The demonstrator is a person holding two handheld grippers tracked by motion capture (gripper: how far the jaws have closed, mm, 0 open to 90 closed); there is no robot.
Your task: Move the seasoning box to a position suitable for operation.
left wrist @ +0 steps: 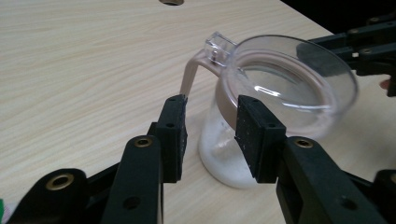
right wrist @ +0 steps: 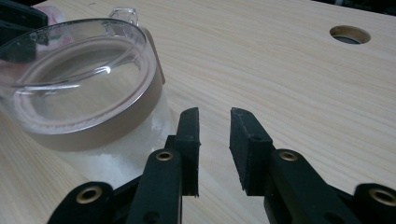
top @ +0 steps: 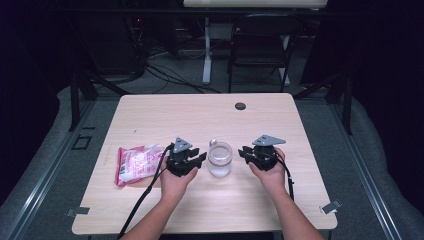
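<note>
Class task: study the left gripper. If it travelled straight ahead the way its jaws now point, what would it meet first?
Most likely the clear lidded jar: in the left gripper view it stands just beyond the left gripper, whose open jaws frame its side below the lid. The exact gap between them is hard to judge.

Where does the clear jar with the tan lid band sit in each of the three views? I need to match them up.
High view: the jar stands at mid-table, between the two grippers.
Left gripper view: it sits right of centre, just beyond the jaws.
Right gripper view: it sits at the left, beside the jaws.
Shared landmark: the round hole in the tabletop, at the top edge and upper right.
</note>
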